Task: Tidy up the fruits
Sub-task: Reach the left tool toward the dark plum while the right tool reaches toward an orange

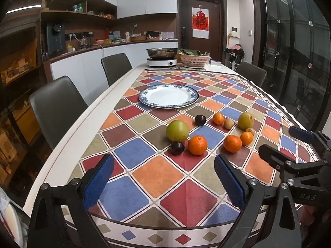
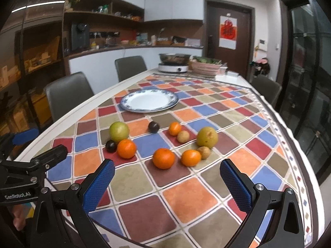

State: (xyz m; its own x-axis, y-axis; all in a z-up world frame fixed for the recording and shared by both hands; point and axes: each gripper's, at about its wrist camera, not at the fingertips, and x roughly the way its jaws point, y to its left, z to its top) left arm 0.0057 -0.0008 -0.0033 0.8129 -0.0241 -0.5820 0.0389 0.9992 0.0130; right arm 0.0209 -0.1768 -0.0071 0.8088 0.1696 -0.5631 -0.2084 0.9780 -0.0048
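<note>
fruits: ten loose pieces lie in a cluster on the worktop, nearer the camera than the plate and none on it
green fruits: a large round green apple-like fruit (image 1: pixel 177 130) at the left of the cluster, a yellow-green blemished fruit (image 1: pixel 245 120) at the right
orange fruits: two bigger round orange citrus, one (image 1: pixel 197 145) just beside the green one and one (image 1: pixel 232 143) further right, touching a smaller orange (image 1: pixel 246 138); another small orange (image 1: pixel 218 118) sits further back
dark fruits: one round dark purple plum (image 1: pixel 177 148) touching the green fruit's near side, a second (image 1: pixel 200 120) apart toward the plate
brown fruits: two small tan round ones (image 1: pixel 229 123) (image 1: pixel 250 131), type unclear
plate: a white round plate with a blue patterned rim (image 1: pixel 168 96), bare, well beyond the cluster
progress: by my reading nothing is sorted yet; every fruit is left to move
left gripper (image 1: pixel 163 181): jaws spread wide, nothing between the blue pads, hovering short of the fruit
right gripper (image 2: pixel 167 184): likewise spread and holding nothing, aimed at the orange pair
worktop: long white worktop (image 1: pixel 99 107) under a colourful diamond-check cloth (image 1: pixel 157 173)
further off: grey chairs along the left edge, a steel pot on a white cooker (image 1: pixel 162 59) at the far end
</note>
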